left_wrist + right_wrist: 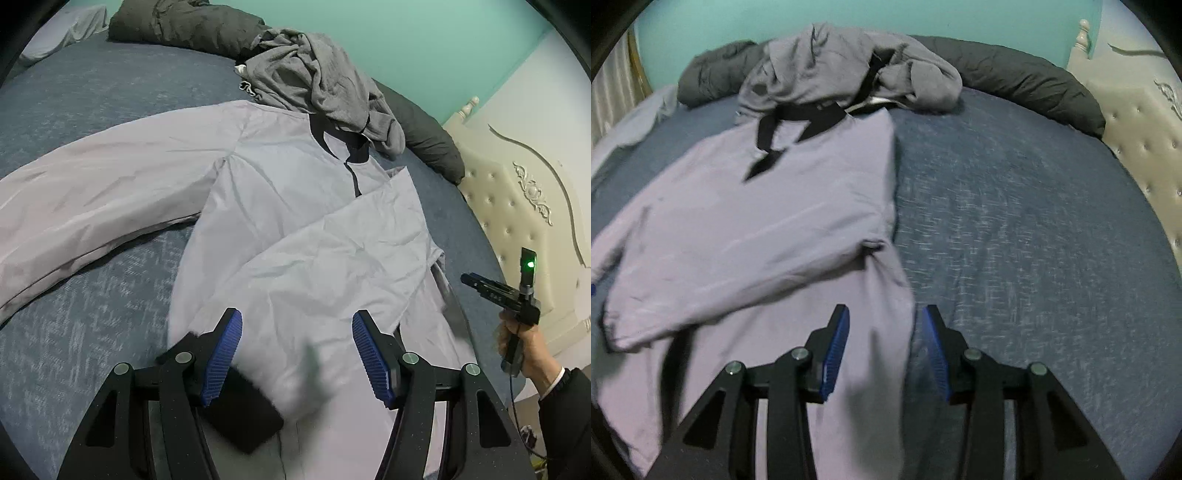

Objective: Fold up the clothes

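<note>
Currently — step in hand: one sleeve of the pale shirt lies folded across its front; the other stretches out toward nine o'clock, unfolded, so the fold looks about half begun.
Shirt, place: flat on the blue bed cover, collar toward twelve o'clock, hem toward six, spread so the sides can be turned in.
Left gripper: jaws apart, hovering over the hem end, nothing clamped; a dark flat thing lies at six o'clock beneath it, what it is I cannot tell.
Right gripper: jaws apart, astride the shirt's right-hand edge, pads not pressing the cloth; probably lined up to take that edge.
Grey garment: heaped at twelve o'clock, touching the collar, seemingly awaiting its turn.
Dark quilt: rolled along the far rim.
Containers: none in view.
</note>
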Demonstrator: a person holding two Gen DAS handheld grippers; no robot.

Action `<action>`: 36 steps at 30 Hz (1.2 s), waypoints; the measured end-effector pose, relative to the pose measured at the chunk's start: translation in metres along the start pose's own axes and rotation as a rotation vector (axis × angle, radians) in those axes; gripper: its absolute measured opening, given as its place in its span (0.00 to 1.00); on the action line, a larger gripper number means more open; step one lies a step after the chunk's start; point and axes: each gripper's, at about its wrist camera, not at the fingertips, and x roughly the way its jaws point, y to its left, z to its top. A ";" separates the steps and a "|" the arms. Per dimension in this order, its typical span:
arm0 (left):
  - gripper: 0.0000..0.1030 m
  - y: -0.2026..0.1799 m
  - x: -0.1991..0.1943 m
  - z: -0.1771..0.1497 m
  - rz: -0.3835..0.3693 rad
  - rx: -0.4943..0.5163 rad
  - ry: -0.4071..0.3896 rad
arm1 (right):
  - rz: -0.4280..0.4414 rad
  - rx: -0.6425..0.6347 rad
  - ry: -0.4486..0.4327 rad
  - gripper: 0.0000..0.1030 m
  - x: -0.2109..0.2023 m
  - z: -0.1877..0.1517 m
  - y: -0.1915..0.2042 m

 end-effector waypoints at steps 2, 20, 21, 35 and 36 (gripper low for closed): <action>0.64 0.001 0.007 0.003 -0.005 -0.002 -0.005 | -0.020 -0.025 0.002 0.40 0.014 0.003 0.000; 0.64 0.006 0.050 0.005 -0.013 0.007 0.025 | -0.045 0.087 -0.040 0.05 0.069 0.025 -0.033; 0.64 0.004 0.051 0.004 -0.014 0.012 0.028 | -0.045 0.138 -0.039 0.05 0.071 0.022 -0.044; 0.64 0.006 0.058 -0.002 0.000 0.021 0.050 | 0.037 0.320 0.006 0.31 0.064 -0.004 -0.096; 0.64 0.006 0.058 -0.002 0.001 0.023 0.050 | 0.023 0.311 -0.016 0.31 0.056 -0.004 -0.096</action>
